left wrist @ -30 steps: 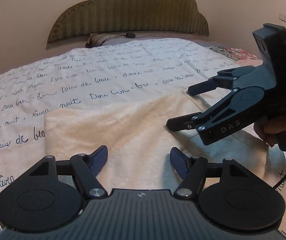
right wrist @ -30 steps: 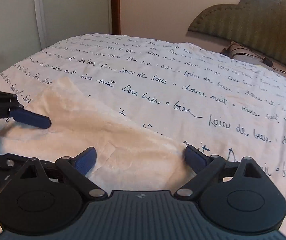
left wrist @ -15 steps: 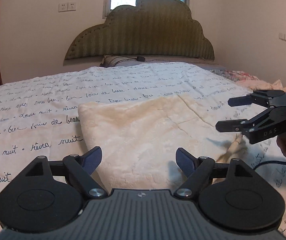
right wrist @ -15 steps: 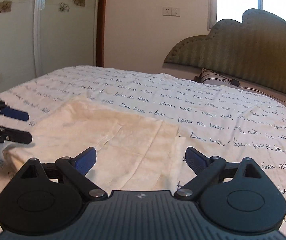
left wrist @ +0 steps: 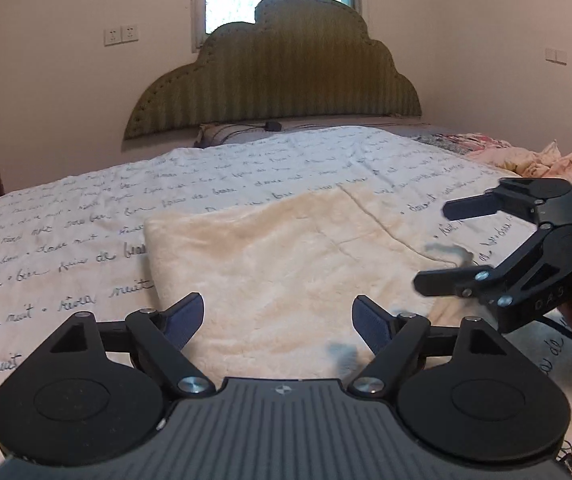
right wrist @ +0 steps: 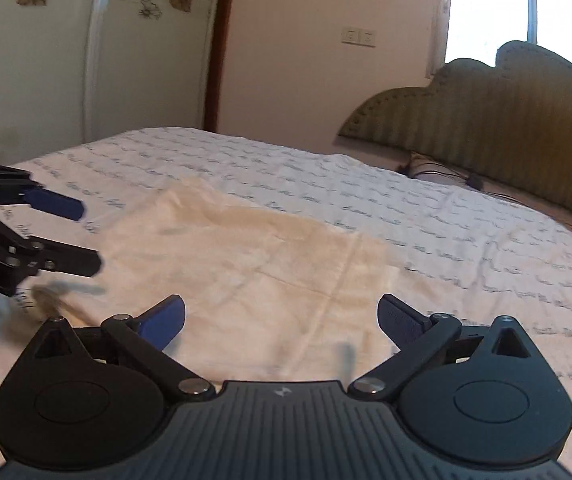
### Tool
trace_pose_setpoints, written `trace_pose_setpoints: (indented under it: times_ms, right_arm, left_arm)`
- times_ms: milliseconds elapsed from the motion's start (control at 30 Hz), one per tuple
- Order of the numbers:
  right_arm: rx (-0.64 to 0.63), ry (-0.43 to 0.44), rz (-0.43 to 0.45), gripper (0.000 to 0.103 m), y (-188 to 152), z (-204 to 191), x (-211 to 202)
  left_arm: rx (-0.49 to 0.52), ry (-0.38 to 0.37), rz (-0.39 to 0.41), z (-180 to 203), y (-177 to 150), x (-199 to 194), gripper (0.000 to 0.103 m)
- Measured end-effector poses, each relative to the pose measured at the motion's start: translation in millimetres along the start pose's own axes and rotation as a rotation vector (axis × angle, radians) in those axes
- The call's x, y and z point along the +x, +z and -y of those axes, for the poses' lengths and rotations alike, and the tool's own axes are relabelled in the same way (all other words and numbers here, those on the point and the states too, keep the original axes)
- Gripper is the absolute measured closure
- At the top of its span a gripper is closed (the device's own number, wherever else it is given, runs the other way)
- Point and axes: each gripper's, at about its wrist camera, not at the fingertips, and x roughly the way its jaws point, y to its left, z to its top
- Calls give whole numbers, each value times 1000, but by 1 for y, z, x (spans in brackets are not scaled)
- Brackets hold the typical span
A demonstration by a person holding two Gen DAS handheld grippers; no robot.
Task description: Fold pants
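Pale walls and a scalloped green headboard back the bed, whose white cover carries lines of dark handwriting. On it lie the cream pants, folded into a flat rectangle with a seam running across the top layer. From my left wrist camera the left tongs hover low over the near edge of the pants, blue pads spread wide with only cloth below them, nothing pinched. My right tongs hang at the right side of the garment, jaws opening to full width and empty. In the right wrist view the same tongs frame the pants' near corner. A blurred streak near the fabric edge may be a drawstring; I cannot tell.
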Motion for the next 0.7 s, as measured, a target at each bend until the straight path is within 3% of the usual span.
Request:
trace_pose_setpoints:
  times_ms: [100, 167, 300, 400, 533, 700]
  right_arm:
    - [-1, -24, -111, 0, -17, -4, 26]
    - [82, -1, -103, 0, -20, 5, 25]
    - [108, -100, -73, 0, -13, 4, 10]
    - [154, -79, -34, 0, -11, 3, 1]
    - [129, -107, -98, 0, -23, -4, 18]
    - [150, -101, -82, 0, -28, -3, 19]
  left_arm:
    - [35, 15, -73, 12, -13, 20, 17]
    - [33, 45, -51, 17, -17, 23, 17]
    - [-53, 71, -52, 18, -10, 19, 17]
    - [-112, 113, -52, 17, -10, 16, 15]
    - [-130, 168, -59, 24, -8, 14, 7]
    - [-122, 233, -78, 33, -12, 17, 0]
